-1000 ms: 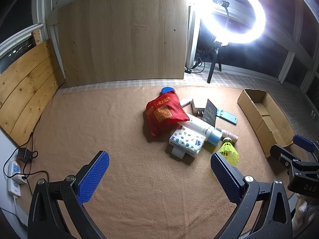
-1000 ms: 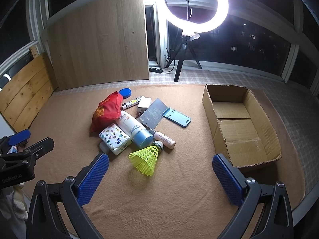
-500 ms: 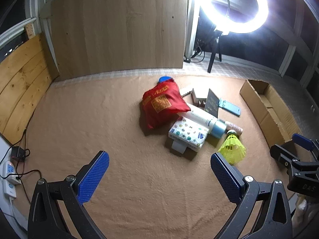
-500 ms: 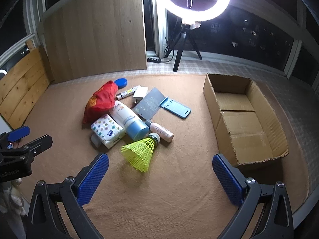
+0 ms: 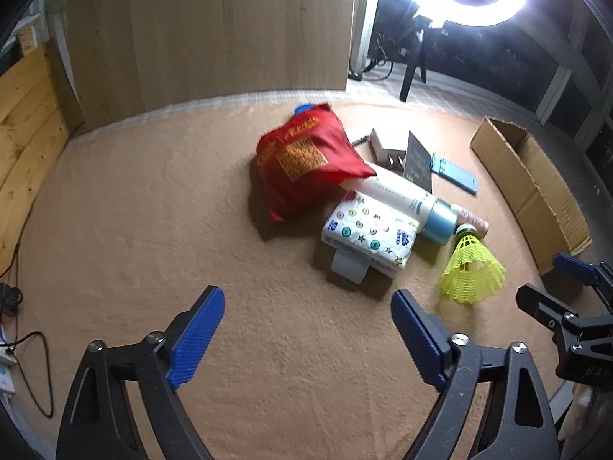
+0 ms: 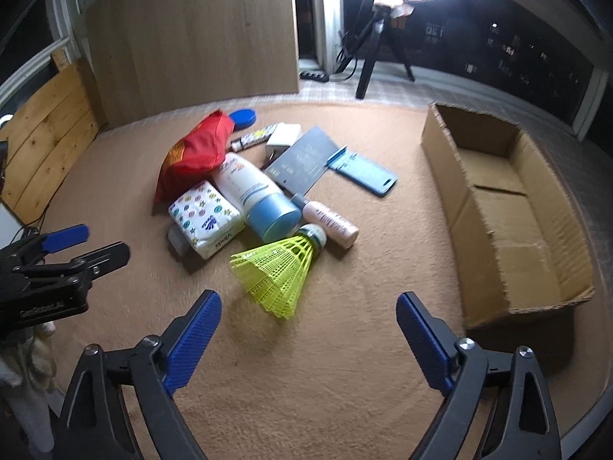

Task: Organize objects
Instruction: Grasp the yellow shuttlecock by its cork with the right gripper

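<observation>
A pile lies on the tan carpet: a red bag (image 5: pixel 306 161) (image 6: pixel 197 151), a patterned tissue pack (image 5: pixel 369 232) (image 6: pixel 207 216), a white tube with a blue cap (image 5: pixel 406 201) (image 6: pixel 256 191), a pink bottle (image 6: pixel 329 224), a yellow shuttlecock (image 5: pixel 471 268) (image 6: pixel 279 268), a dark card (image 6: pixel 302 161) and a blue phone case (image 6: pixel 364 172). An open cardboard box (image 6: pixel 509 207) (image 5: pixel 532 188) stands to the right. My left gripper (image 5: pixel 308 339) is open and empty, short of the tissue pack. My right gripper (image 6: pixel 308 343) is open and empty, just short of the shuttlecock.
A wooden board (image 6: pixel 191 38) leans at the back, wood planks (image 5: pixel 27 122) stand at the left. A ring light on a tripod (image 6: pixel 383 19) stands behind the carpet. A power strip and cables (image 5: pixel 11 329) lie at the left edge. A blue lid (image 6: pixel 243 118) lies behind the bag.
Both grippers have moved forward and lower towards the pile, so the objects look larger and nearer. Both stay open. Nothing in the pile has moved.
</observation>
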{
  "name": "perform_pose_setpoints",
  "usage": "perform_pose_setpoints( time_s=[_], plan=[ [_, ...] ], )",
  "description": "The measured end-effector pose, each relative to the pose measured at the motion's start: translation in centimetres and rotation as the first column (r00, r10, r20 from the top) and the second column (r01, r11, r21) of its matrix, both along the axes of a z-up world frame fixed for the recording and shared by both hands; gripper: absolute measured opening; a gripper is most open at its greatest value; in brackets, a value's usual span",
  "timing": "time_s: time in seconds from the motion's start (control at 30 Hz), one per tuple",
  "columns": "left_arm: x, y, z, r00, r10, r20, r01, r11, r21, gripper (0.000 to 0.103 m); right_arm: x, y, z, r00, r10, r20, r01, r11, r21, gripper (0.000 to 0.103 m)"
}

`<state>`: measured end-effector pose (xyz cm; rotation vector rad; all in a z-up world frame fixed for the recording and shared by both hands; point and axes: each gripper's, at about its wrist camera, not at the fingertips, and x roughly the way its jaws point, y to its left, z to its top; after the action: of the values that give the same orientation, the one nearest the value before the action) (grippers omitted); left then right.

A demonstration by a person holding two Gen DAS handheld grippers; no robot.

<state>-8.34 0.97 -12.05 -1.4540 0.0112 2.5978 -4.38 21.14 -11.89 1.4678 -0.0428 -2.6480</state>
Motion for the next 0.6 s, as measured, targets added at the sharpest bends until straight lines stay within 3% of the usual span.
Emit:
perform_pose_setpoints(
  time_s=[0.4,0.6],
  plan=[
    [-2.6,1.2,-4.2,0.991,-0.072,0.108,0.066,0.996,0.058,0.070,-2.5,-0.8,-3.1,0.996,0.022,0.084,-0.021,1.000,-0.018,0.065],
    [-3.5,1.8,-5.4,0.988,-0.091,0.123,0.082,0.994,0.073,0.063,-3.4,-1.3,-3.8,0.995,0.029,0.094,-0.030,1.000,0.007,0.053]
  ],
)
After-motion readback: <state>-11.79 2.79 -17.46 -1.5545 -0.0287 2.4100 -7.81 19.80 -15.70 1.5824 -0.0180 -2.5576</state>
